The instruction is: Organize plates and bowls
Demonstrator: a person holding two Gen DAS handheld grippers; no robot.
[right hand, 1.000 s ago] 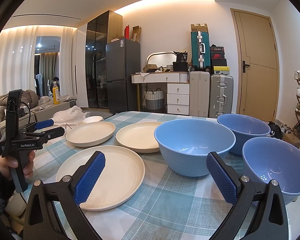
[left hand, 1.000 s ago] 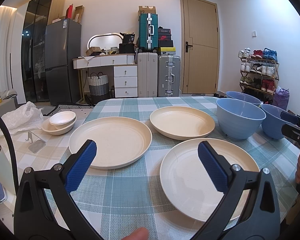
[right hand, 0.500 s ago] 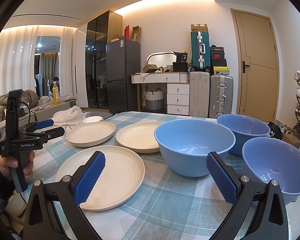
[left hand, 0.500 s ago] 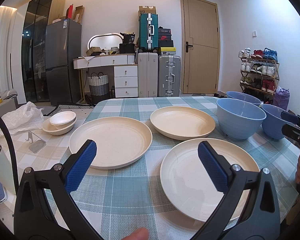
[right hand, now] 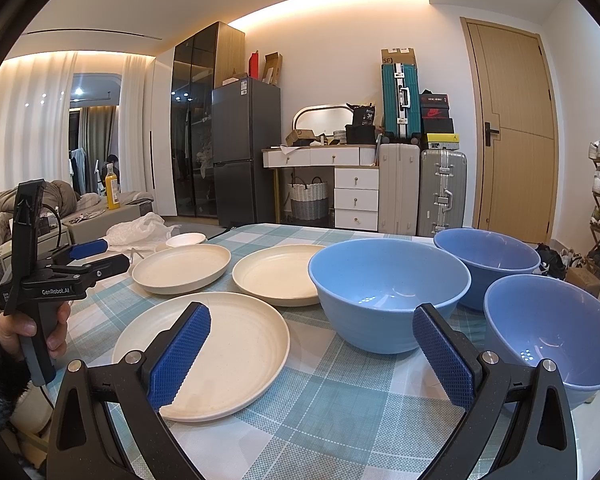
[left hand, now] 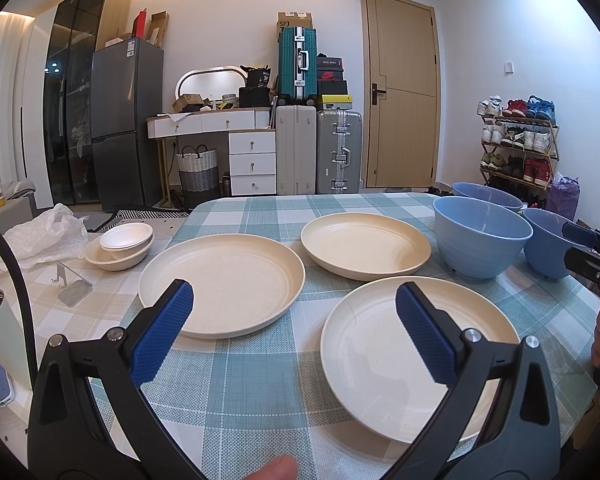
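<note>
Since nothing is stacked yet, all risk is ahead: both tongs stand wide and empty, the left gripper low over the checked tablecloth between two cream plates, the right gripper between the near plate and the nearest blue bowl. Task things all lie separate on the table: three cream plates in a loose triangle, three blue bowls to their right, none nested. Likely trouble, as I judge it: the plates are shallow with low rims flat on cloth, so a pad may skid off the rim or drag the cloth and shove the neighbours; the near plate sits close to the table edge and could be pushed off. The bowl walls are smooth and curved, so a one-wall pinch may let a bowl swing or slip. The far bowl and right bowl sit close together, so a knock is possible. The two tools could also collide over the near plate. View differences: the left wrist alone shows the small stacked cream dishes, a clear stand and the shoe rack; the right wrist alone shows bowl interiors, the hand on the left tool, and the sofa area.
</note>
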